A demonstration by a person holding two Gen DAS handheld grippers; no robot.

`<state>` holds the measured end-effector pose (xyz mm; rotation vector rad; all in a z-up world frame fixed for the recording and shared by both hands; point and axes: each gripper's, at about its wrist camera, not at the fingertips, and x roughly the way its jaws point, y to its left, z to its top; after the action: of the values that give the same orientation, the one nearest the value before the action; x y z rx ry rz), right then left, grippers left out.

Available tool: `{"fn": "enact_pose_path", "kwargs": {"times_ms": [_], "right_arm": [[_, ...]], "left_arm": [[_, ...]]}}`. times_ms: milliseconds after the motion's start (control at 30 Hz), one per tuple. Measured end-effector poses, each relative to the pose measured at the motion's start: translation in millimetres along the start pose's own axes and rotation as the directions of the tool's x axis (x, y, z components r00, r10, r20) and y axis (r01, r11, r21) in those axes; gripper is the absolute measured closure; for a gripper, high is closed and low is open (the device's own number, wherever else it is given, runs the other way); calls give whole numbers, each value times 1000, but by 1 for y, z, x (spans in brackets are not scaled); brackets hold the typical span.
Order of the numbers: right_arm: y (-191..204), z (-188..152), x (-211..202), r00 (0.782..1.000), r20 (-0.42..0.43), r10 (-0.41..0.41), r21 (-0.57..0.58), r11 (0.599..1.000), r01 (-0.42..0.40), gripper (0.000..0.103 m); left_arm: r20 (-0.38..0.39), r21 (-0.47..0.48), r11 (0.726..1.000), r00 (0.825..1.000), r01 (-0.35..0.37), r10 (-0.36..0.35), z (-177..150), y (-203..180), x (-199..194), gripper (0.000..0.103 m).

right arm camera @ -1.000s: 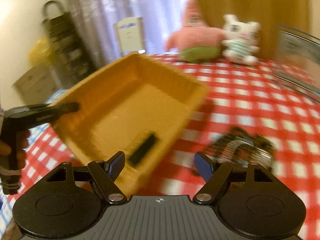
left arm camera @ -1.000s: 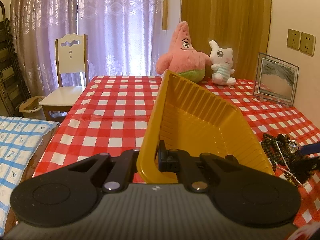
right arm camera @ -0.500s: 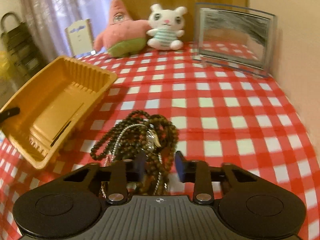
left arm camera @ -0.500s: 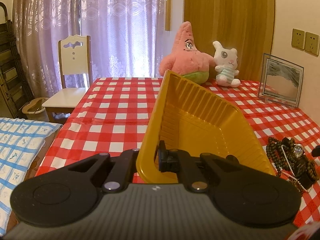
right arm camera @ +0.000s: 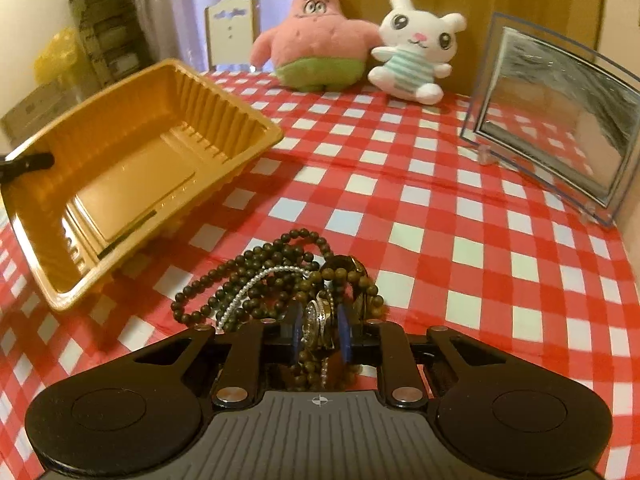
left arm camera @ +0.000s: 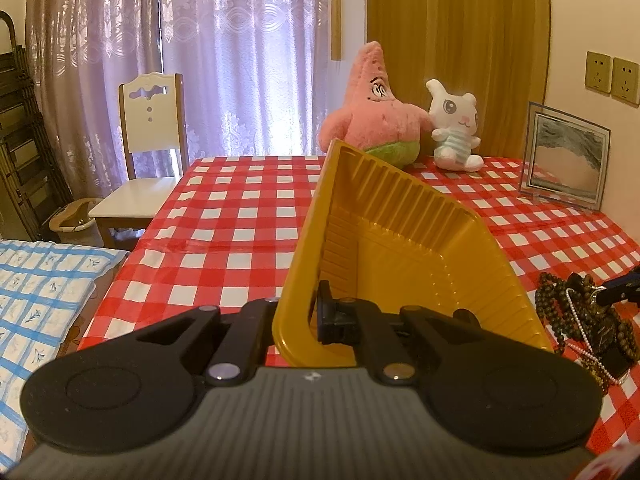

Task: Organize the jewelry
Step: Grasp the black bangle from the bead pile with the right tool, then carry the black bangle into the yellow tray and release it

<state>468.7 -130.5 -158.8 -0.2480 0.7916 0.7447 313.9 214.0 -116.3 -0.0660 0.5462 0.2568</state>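
My left gripper (left arm camera: 310, 316) is shut on the near rim of a yellow plastic tray (left arm camera: 404, 248), which is tilted up off the red checked tablecloth. The tray also shows in the right wrist view (right arm camera: 132, 160), empty, with the left gripper's finger (right arm camera: 28, 162) on its left rim. A pile of jewelry (right arm camera: 288, 280) lies on the cloth to the tray's right: dark bead strands, a pearl string and a watch. My right gripper (right arm camera: 320, 334) is shut on the watch and beads at the pile's near side. The pile also shows in the left wrist view (left arm camera: 580, 320).
A pink star plush (right arm camera: 316, 28) and a white bunny plush (right arm camera: 416, 48) sit at the table's far edge. A glass picture frame (right arm camera: 556, 112) stands at the right by the wall. A white chair (left arm camera: 148, 152) and a blue checked bed (left arm camera: 36, 304) are left of the table.
My right gripper swung from over the tray to the jewelry pile, lowered onto it and closed on the watch and beads. The left gripper kept holding the tilted tray.
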Motion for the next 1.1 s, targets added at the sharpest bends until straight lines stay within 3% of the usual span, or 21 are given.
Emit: {"fn": "enact_pose_path", "kwargs": {"times_ms": [167, 367, 667, 900, 1100], "right_arm": [[-1, 0, 3, 999, -15, 31, -8, 999, -31, 93], [1, -1, -7, 999, -42, 34, 11, 999, -34, 94], [-8, -8, -46, 996, -58, 66, 183, 982, -54, 94], [14, -3, -74, 994, 57, 95, 231, 967, -106, 94], [67, 24, -62, 961, 170, 218, 178, 952, -247, 94]], "left_arm": [[1, 3, 1000, 1000, -3, 3, 0, -1, 0, 98], [2, 3, 1000, 1000, -1, 1, 1, -1, 0, 98], [8, 7, 1000, 1000, 9, -9, 3, -1, -2, 98], [11, 7, 1000, 1000, 15, -15, 3, -1, -2, 98], [11, 14, 1000, 1000, 22, -22, 3, -1, -1, 98]]}}
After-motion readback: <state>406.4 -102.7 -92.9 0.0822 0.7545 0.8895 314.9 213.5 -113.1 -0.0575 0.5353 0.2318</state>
